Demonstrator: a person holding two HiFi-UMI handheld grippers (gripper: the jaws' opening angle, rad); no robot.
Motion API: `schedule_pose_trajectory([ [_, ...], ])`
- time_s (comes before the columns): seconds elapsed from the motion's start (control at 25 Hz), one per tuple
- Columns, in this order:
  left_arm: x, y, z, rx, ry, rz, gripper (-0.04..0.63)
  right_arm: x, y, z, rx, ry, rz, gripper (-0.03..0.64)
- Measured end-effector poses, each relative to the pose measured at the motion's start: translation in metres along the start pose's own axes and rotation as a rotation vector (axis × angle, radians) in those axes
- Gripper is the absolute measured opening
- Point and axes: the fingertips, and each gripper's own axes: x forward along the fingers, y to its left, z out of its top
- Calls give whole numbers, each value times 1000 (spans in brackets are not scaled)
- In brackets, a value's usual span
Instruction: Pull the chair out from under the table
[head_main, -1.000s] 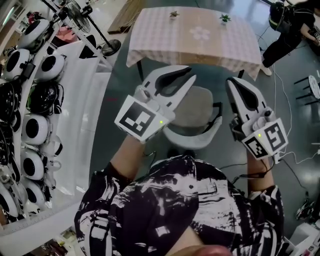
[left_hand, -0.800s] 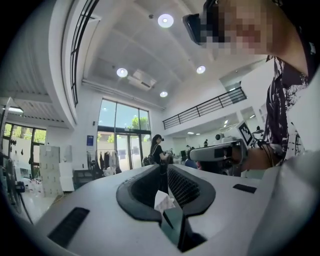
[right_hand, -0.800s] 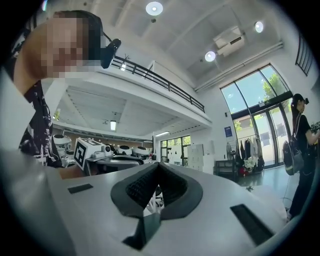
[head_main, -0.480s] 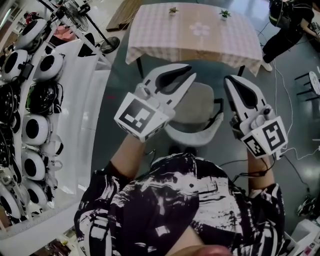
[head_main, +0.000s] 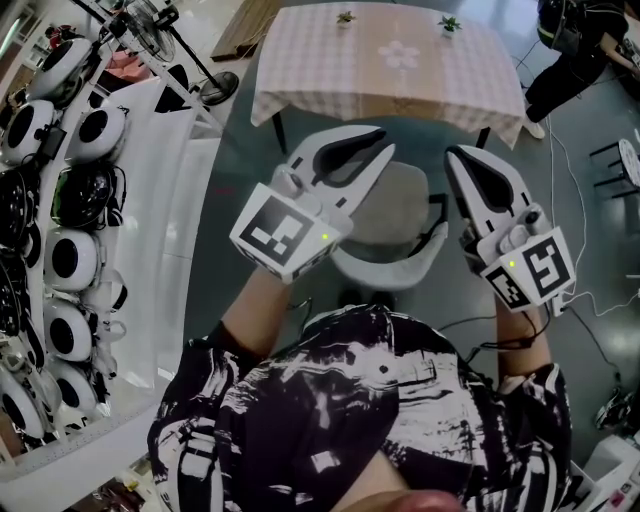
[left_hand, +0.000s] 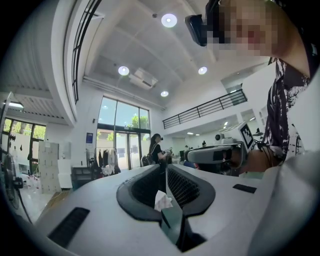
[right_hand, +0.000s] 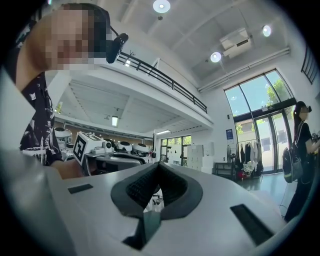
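The grey chair (head_main: 398, 212) stands out in front of the table (head_main: 300, 70), which has a pink checked cloth; the curved backrest (head_main: 390, 270) is nearest me. Both white grippers hang level above the chair and touch nothing. My left gripper (head_main: 382, 142) is over the seat's left side, jaws shut tip to tip (left_hand: 165, 167). A small white scrap (left_hand: 162, 200) sits in the hollow behind its pads. My right gripper (head_main: 460, 160) is over the chair's right armrest, shut and empty (right_hand: 159, 165). Each gripper view shows the other gripper, the right gripper (left_hand: 215, 155) and the left gripper (right_hand: 117, 160).
A white shelf (head_main: 160, 200) with several round black-and-white helmets runs down the left. A fan stand (head_main: 215, 95) is by the table's left corner. Two small plants (head_main: 449, 35) stand on the table. A person (head_main: 580, 60) crouches at top right. Cables (head_main: 590, 300) lie on the floor.
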Motion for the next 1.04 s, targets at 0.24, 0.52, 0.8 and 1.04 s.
schedule_pose_trajectory([
  [0.24, 4, -4, 2, 13, -1, 2, 44, -2, -3, -2, 0, -3, -1, 0],
  [0.52, 2, -3, -4, 21, 18, 1, 44, -1, -3, -3, 1, 1, 1, 0],
  [0.8, 20, 7, -6, 29, 25, 20, 41, -3, -8, -2, -7, 11, -2, 0],
  [1.04, 20, 25, -15, 20, 29, 39, 40, 9, -4, -3, -16, 16, -12, 0],
])
